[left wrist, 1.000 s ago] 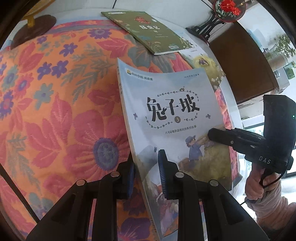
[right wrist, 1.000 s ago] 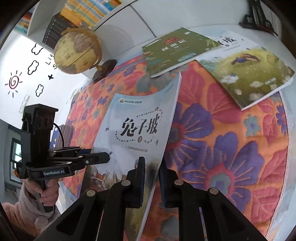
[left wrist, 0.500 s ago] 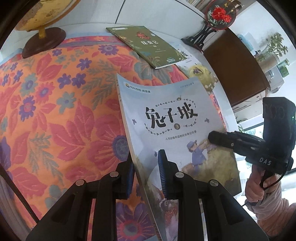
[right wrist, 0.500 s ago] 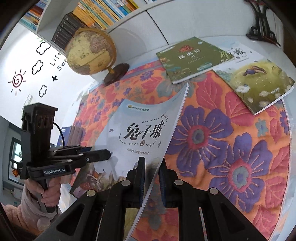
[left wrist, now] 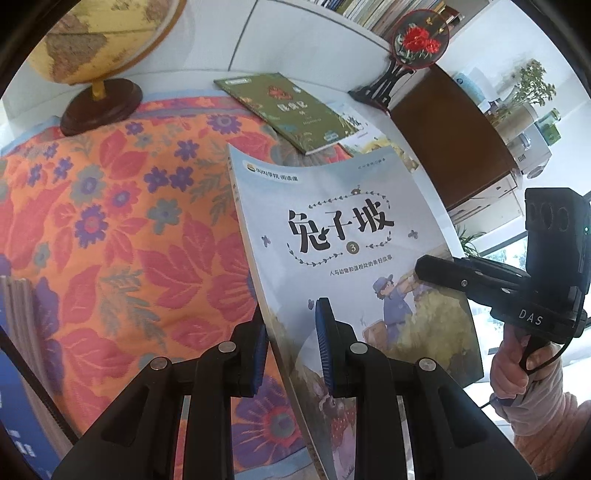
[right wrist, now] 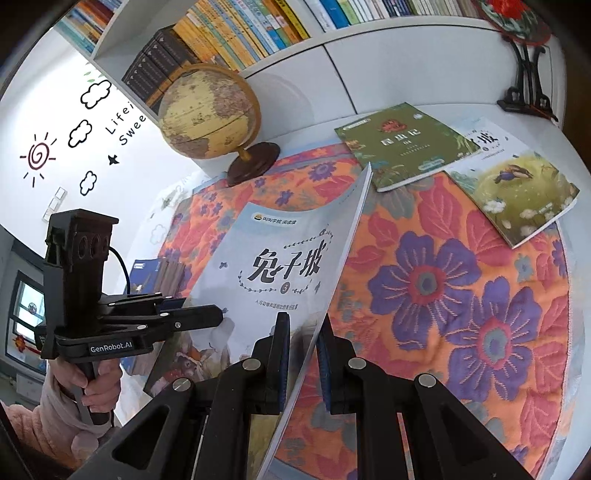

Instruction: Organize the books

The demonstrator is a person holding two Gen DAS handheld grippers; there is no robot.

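A pale blue book (left wrist: pixel 332 229) with black Chinese title lettering hangs tilted above the floral cloth (left wrist: pixel 110 221), held from both sides. My left gripper (left wrist: pixel 290 328) is shut on its spine edge near the bottom corner. My right gripper (right wrist: pixel 303 332) is shut on the opposite page edge (right wrist: pixel 332 280). In the left wrist view the right gripper (left wrist: pixel 421 266) clamps the cover's right side, a hand below it. The left gripper (right wrist: pixel 218 317) shows the same way in the right wrist view. A green book (right wrist: pixel 406 144) and a meadow-cover book (right wrist: pixel 517 192) lie flat at the back.
A globe (right wrist: pixel 207 110) on a dark wooden base stands at the cloth's far left corner. A red fan ornament on a black stand (left wrist: pixel 417 37) sits at the back right. Bookshelves (right wrist: pixel 258 26) run behind. Stacked books (left wrist: pixel 18 350) lie at the left edge.
Both grippers have risen with the blue book, lifting it farther off the cloth. The globe and the bookshelf have come into view. Both grips are unchanged.
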